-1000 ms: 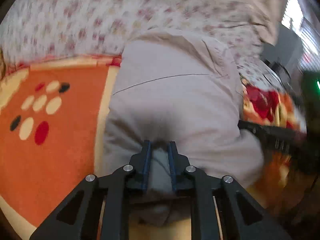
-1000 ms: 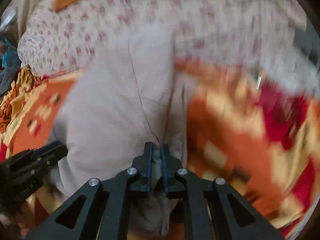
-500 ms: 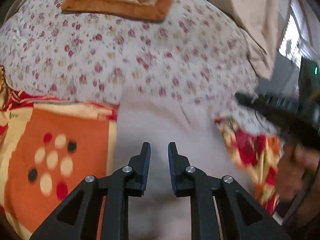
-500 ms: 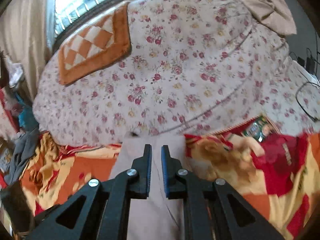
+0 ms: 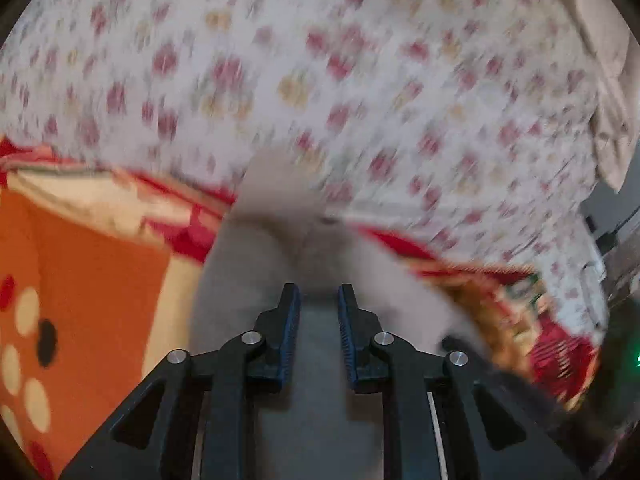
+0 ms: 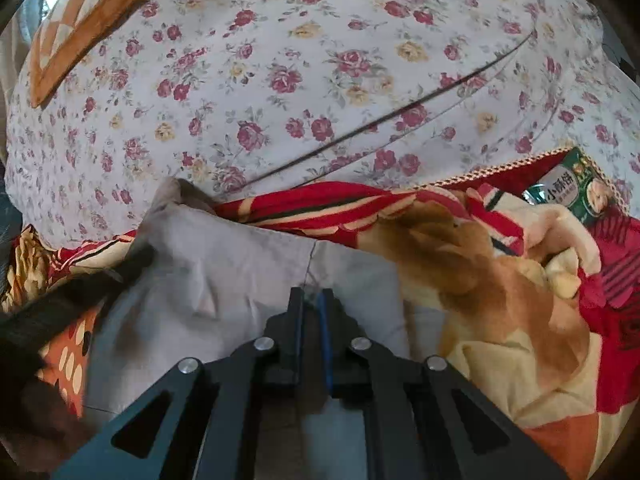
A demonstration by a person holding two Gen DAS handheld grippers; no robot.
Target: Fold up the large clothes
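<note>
Left wrist view — heavily blurred. The left claw (image 5: 316, 300) is hovering with its fingers standing apart and nothing pinched between them; the grey garment (image 5: 280, 248) is lying just ahead of the tips and running under them, on the orange-and-red blanket (image 5: 92, 280), with the floral quilt (image 5: 320, 60) beyond. Risk, as I judge it: with the claw this blurred and unclamped, a closing bite is likely landing on a single layer or on the blanket beneath, dragging the bedding along with the cloth.

Right wrist view — sharper. The right claw (image 6: 311, 300) is sitting with its fingers nearly together over a seam of the same grey garment (image 6: 240, 272); whether any cloth is actually being pinched I cannot tell. The garment is resting on the patterned blanket (image 6: 480, 280), its far edge touching the floral quilt (image 6: 320, 60). The other claw's dark arm is crossing the garment's left side. Risk: the two claws are working close, so a cross-pull is likely bunching the fold.

Count: one garment, one blanket, one quilt, one orange checked cushion (image 6: 80, 20), one green snack packet (image 6: 576, 188), two claws.
</note>
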